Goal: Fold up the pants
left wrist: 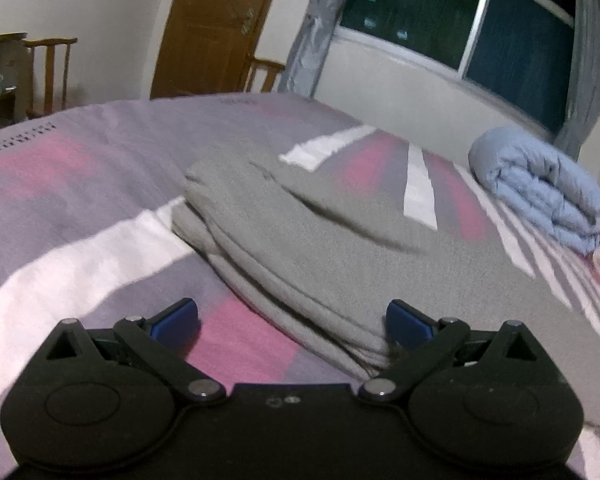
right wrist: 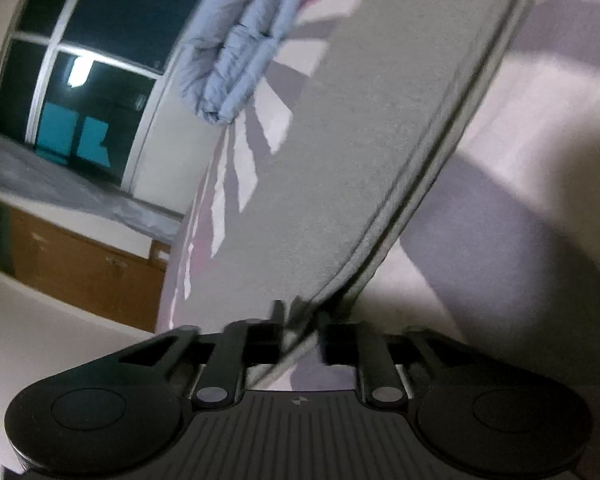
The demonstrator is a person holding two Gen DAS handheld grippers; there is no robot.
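A wide bed (left wrist: 80, 184) fills both views, covered by a smooth sheet printed in blocks of lilac, pink and white stripes. The grey pants (left wrist: 300, 240), a soft, matte knit that looks like sweatpants fabric, lie across the middle of the bed, already doubled into several stacked layers with rounded fold edges and a stitched seam along one side. A puffy pale-blue quilt (left wrist: 540, 192), folded into a thick roll, sits near the far right corner of the bed, well apart from the pants.

The left gripper (left wrist: 292, 320) hovers low over the near side of the bed with its blue-padded fingers spread wide, holding nothing; its right pad sits just beside the near end of the stack. The right gripper (right wrist: 298, 320) is clenched on the pants' seamed edge (right wrist: 420, 184), the cloth pinched between its dark fingers.

This appears to be a late fold. The next move probably needs the left gripper to close on the neighbouring corner so both carry the edge across evenly.
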